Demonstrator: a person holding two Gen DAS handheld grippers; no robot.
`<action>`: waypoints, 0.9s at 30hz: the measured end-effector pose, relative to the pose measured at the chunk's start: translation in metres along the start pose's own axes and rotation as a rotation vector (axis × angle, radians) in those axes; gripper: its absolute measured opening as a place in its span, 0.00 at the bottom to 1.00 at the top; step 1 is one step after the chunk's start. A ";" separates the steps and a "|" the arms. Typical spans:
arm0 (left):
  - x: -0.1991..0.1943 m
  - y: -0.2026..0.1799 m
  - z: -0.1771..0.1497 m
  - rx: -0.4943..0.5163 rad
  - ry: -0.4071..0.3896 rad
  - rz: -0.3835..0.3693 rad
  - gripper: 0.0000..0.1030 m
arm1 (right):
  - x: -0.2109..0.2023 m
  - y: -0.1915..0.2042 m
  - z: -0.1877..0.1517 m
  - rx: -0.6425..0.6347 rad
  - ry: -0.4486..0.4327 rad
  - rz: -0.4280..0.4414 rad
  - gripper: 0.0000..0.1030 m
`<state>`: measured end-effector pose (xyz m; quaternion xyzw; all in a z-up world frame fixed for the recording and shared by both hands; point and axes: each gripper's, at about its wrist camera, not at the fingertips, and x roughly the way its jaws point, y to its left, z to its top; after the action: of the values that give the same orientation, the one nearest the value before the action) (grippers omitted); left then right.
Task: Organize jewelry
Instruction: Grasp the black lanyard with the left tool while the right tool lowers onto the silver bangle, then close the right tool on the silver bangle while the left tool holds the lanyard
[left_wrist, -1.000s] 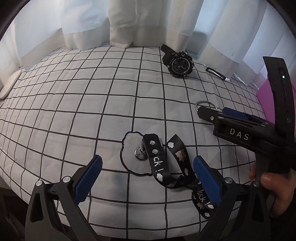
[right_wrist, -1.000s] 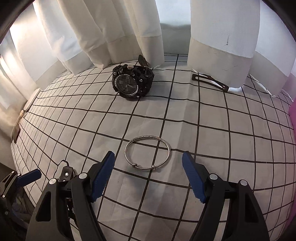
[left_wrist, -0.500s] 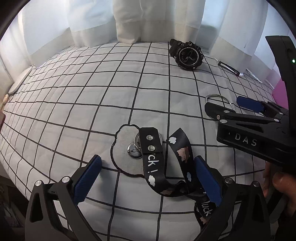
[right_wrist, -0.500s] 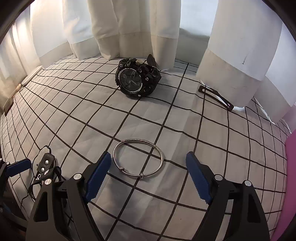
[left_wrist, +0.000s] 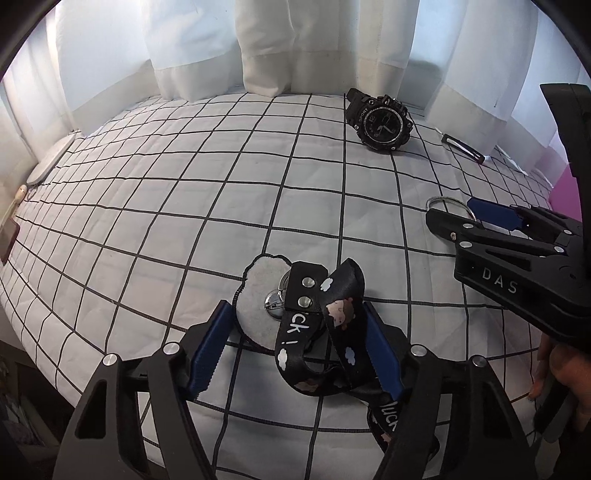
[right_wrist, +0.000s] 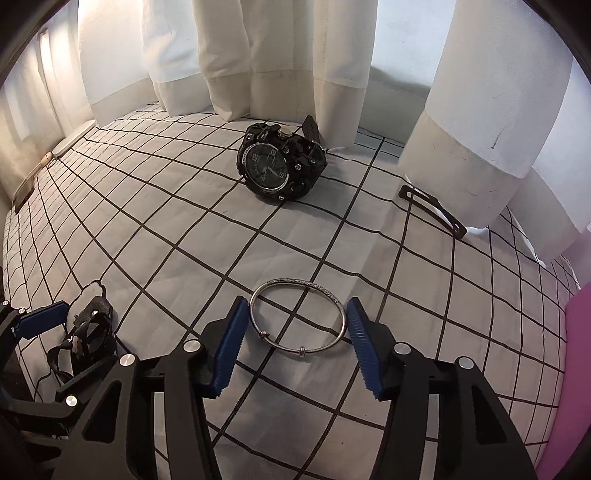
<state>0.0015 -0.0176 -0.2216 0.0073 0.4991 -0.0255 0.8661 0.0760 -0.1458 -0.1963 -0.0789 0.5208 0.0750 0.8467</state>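
Observation:
A black printed strap keychain (left_wrist: 317, 332) with a white fuzzy badge (left_wrist: 258, 295) lies on the checked sheet. My left gripper (left_wrist: 295, 343) is open, its blue pads on either side of the strap and badge. A silver bangle (right_wrist: 298, 318) lies flat between the blue pads of my right gripper (right_wrist: 295, 339), which is open with the pads close to the rim. The bangle also shows in the left wrist view (left_wrist: 448, 206), partly behind the right gripper. A black sport watch (right_wrist: 280, 168) lies farther back, also in the left wrist view (left_wrist: 382, 123).
A dark hair clip (right_wrist: 432, 210) lies at the right by the white curtains (right_wrist: 280, 55). A pink object (right_wrist: 578, 354) sits at the right edge. The sheet (left_wrist: 184, 206) drops off at the left and near edges. A hand (left_wrist: 561, 376) holds the right gripper.
Both grippers have moved forward and down. The left jaws have narrowed around the strap and badge. The right jaws have narrowed around the bangle.

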 end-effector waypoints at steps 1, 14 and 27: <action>-0.001 0.000 0.001 0.000 -0.004 -0.001 0.53 | 0.000 0.001 -0.001 -0.004 -0.004 -0.003 0.51; -0.012 0.018 0.009 -0.037 -0.025 -0.027 0.07 | -0.017 0.000 -0.009 0.043 -0.043 0.001 0.51; -0.059 0.020 0.041 -0.008 -0.132 -0.061 0.07 | -0.054 -0.008 -0.003 0.121 -0.104 -0.006 0.51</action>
<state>0.0086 0.0028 -0.1505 -0.0131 0.4412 -0.0502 0.8959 0.0508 -0.1571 -0.1493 -0.0250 0.4796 0.0450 0.8760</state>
